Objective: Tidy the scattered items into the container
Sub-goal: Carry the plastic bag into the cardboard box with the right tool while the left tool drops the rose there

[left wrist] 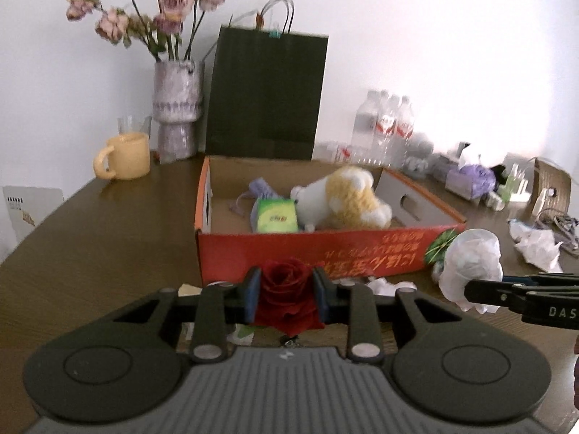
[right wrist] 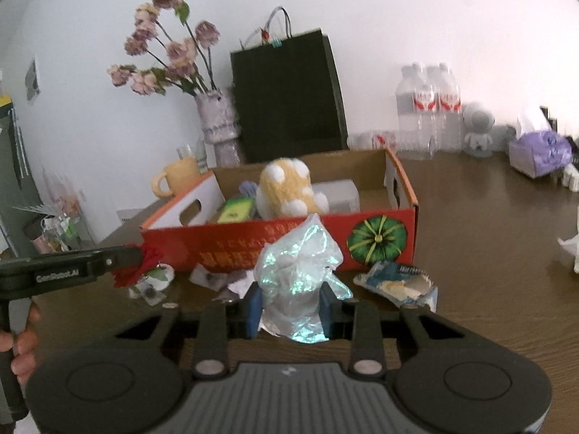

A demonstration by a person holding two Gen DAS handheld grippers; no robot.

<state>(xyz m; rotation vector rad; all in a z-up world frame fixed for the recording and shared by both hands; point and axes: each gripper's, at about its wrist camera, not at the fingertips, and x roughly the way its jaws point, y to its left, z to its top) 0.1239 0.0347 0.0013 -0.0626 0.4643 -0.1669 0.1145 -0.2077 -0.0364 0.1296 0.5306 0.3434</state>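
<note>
brown table [left wrist: 90,238] | left gripper [left wrist: 286,294] clamps red rose [left wrist: 286,289] | right gripper [right wrist: 289,313] clamps plastic bag [right wrist: 300,275]

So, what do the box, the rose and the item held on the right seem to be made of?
Box: cardboard, with raw brown inner walls and a printed red outside. Rose in the left tongs: probably fabric, with matte, soft dark red petals. Wrap in the right tongs: thin clear plastic film, crinkled, with an iridescent sheen.
</note>
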